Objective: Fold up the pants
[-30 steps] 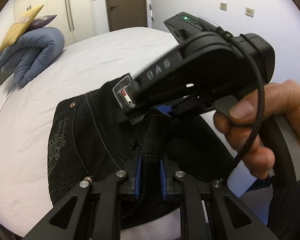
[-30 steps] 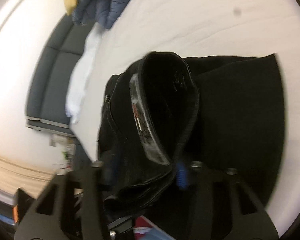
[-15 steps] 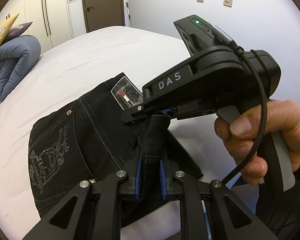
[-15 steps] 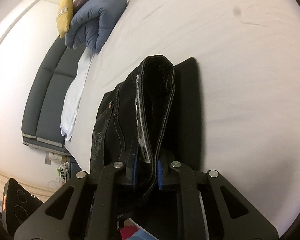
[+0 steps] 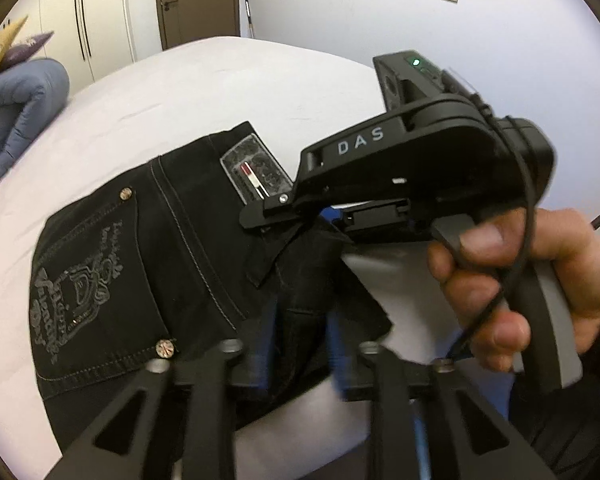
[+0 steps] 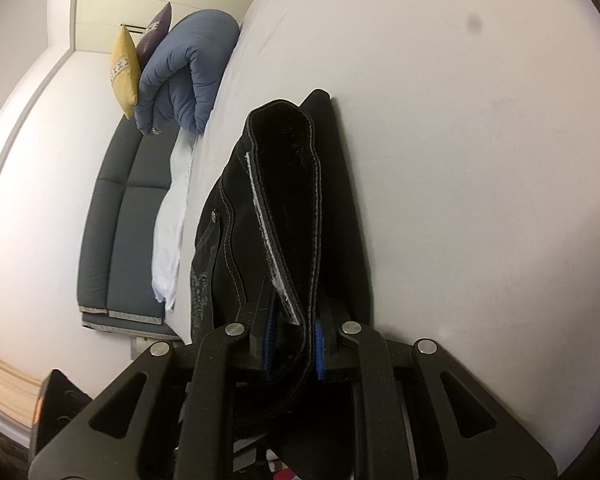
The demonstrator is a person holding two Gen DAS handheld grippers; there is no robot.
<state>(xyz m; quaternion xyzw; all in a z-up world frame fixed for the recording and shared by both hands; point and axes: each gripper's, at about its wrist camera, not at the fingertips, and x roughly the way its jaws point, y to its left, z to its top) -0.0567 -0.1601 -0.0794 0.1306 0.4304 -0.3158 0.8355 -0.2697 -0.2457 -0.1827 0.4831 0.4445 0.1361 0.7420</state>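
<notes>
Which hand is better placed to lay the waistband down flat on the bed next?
Right. The right gripper is clamped on the black jeans' waistband, while the left gripper's jaws have just been opening, fabric loose between them.

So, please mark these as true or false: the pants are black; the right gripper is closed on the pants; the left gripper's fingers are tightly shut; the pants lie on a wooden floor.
1. The pants are black. True.
2. The right gripper is closed on the pants. True: its fingers pinch the waistband.
3. The left gripper has its fingers tightly shut. False: they have just been opening, with cloth between them.
4. The pants lie on a wooden floor. False: they lie on a white bed.
</notes>
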